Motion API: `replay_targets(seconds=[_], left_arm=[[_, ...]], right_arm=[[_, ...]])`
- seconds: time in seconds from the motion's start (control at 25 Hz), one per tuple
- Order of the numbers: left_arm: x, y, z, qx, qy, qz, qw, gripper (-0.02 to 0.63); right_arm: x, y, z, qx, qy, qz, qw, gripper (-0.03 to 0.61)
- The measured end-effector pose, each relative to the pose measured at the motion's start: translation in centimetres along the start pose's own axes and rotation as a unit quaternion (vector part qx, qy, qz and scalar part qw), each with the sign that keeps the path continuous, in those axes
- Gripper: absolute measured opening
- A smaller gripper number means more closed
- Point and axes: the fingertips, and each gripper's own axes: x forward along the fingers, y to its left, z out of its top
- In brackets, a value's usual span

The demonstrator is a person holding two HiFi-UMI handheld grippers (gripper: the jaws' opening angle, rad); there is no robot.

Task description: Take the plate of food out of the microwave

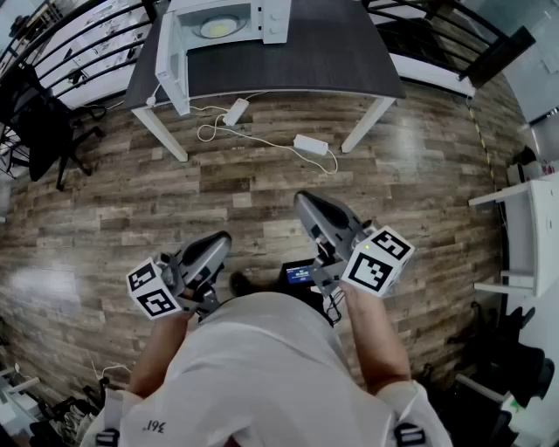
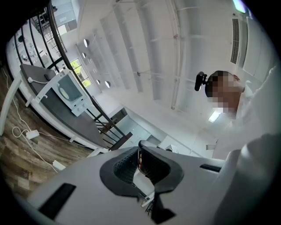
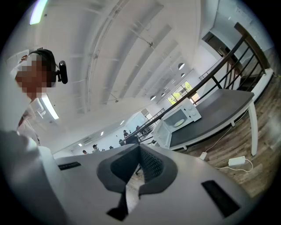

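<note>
Head view: the plate of food (image 1: 218, 27) sits inside the open microwave (image 1: 262, 17). Well back from the microwave, the left gripper (image 1: 212, 251) faces it. The right gripper (image 1: 311, 208) stands further right. Both are closed and empty.

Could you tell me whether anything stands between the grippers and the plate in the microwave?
Nothing visible does. The microwave has its door open, and the plate shows inside. Only floor, with cables near the table, separates it from the shut left gripper and right gripper.
</note>
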Motion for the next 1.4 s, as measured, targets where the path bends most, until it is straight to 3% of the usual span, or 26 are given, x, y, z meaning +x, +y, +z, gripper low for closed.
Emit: replay_targets(seconds=[0.88, 1.4], left_arm=[[-1.2, -0.3, 0.2, -0.005, -0.005, 0.009, 0.9999, 0.031], [-0.8, -0.8, 0.2, 0.011, -0.011, 0.02, 0.9997, 0.031]], right_arm=[[-0.7, 0.8, -0.9, -0.015, 0.003, -0.02, 1.0, 0.0], [-2.1, 0.3, -1.0, -0.032, 0.001, -0.036, 0.999, 0.0]])
